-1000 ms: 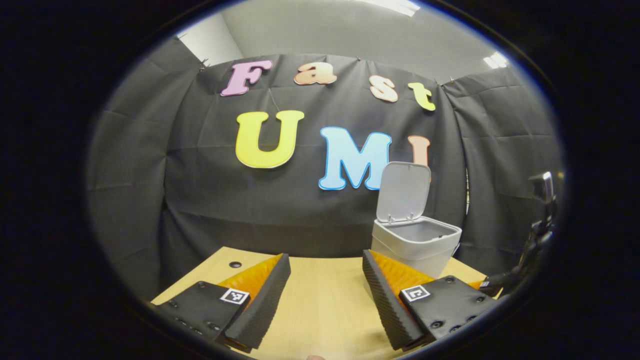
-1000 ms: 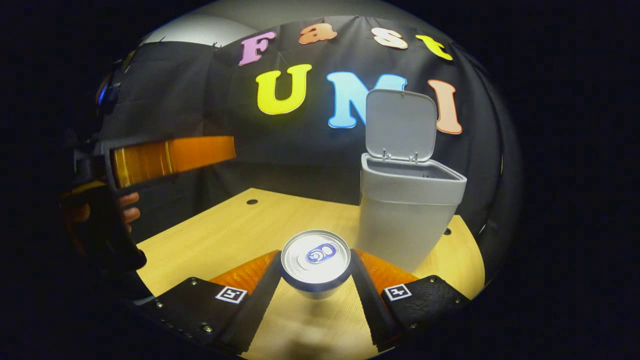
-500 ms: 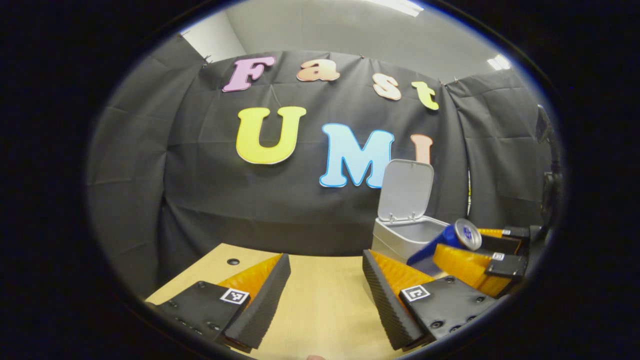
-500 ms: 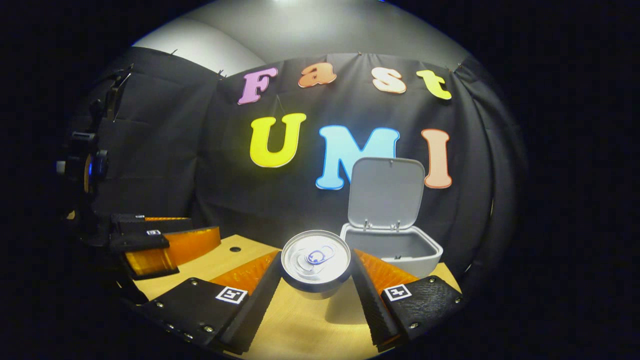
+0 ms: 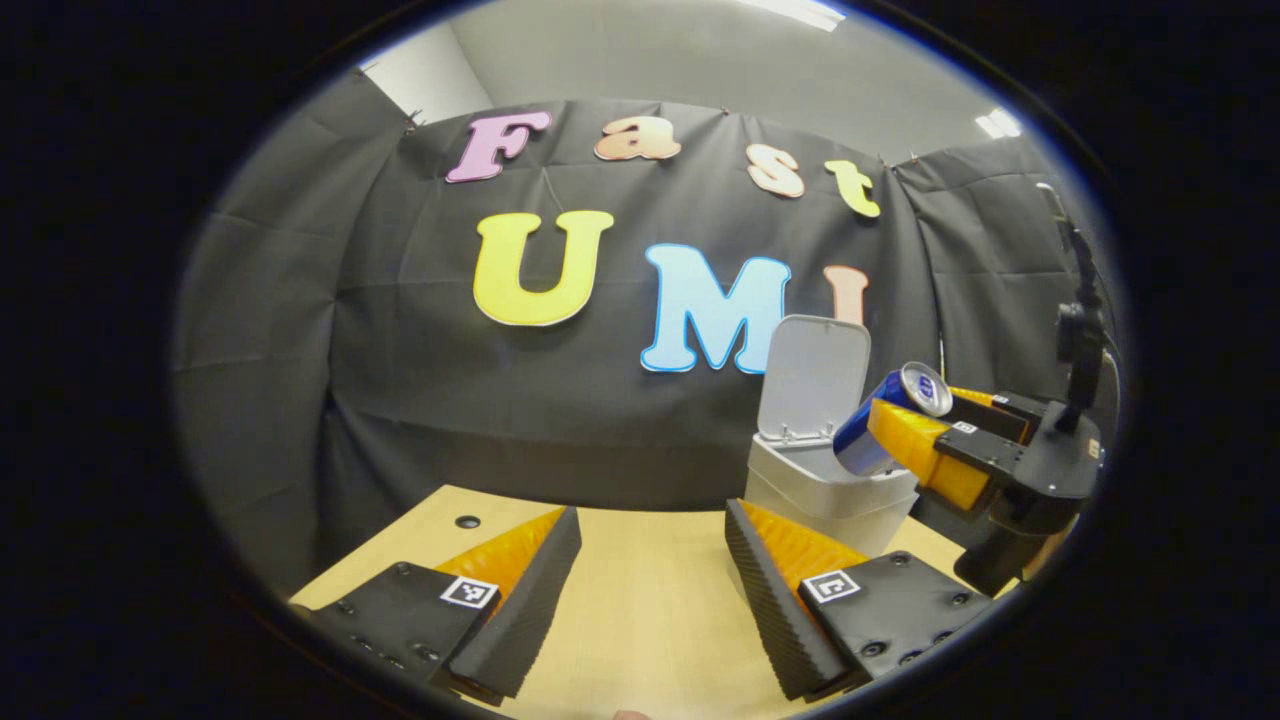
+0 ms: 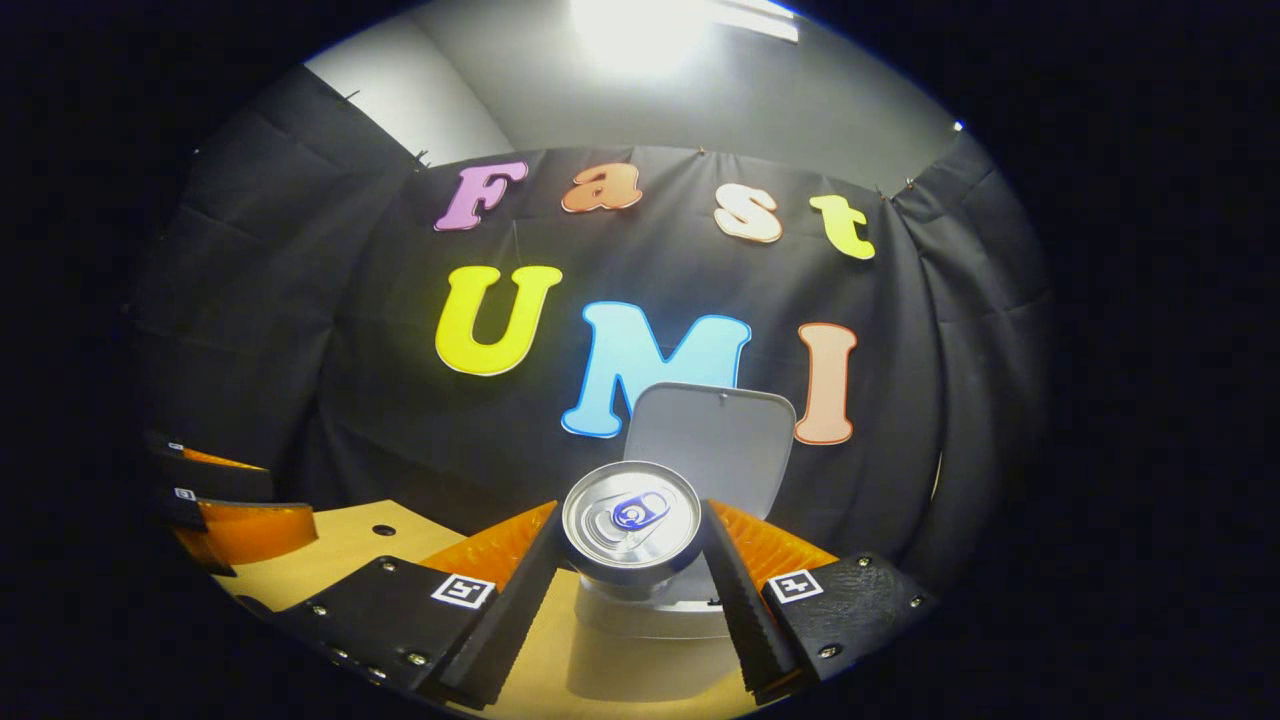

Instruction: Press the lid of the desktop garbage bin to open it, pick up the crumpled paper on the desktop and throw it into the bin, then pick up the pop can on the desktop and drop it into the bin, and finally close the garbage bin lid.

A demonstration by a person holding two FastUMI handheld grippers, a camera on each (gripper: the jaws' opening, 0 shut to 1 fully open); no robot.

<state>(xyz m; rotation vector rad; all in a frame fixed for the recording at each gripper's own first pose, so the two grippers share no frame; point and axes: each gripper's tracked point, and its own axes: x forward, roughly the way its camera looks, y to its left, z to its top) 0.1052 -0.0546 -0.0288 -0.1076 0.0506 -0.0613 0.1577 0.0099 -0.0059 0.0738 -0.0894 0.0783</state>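
**Holding the pop can over the open bin**

In the right gripper view, my right claw (image 6: pixel 632 580) is clenched on the pop can (image 6: pixel 630 520), both fingers pressing its sides, its silver top facing the camera. Just behind it stands the raised lid (image 6: pixel 725 440) of the garbage bin (image 6: pixel 650 610), whose pale rim shows right under the can. In the left gripper view I see that claw (image 5: pixel 905 440) holding the can (image 5: pixel 885 420) tilted above the bin's (image 5: pixel 825 490) open mouth, the lid (image 5: pixel 812 375) upright behind. My left claw (image 5: pixel 650 590) is released, fingers spread wide with nothing between them, low over the wooden surface (image 5: pixel 640 600), left of the bin.
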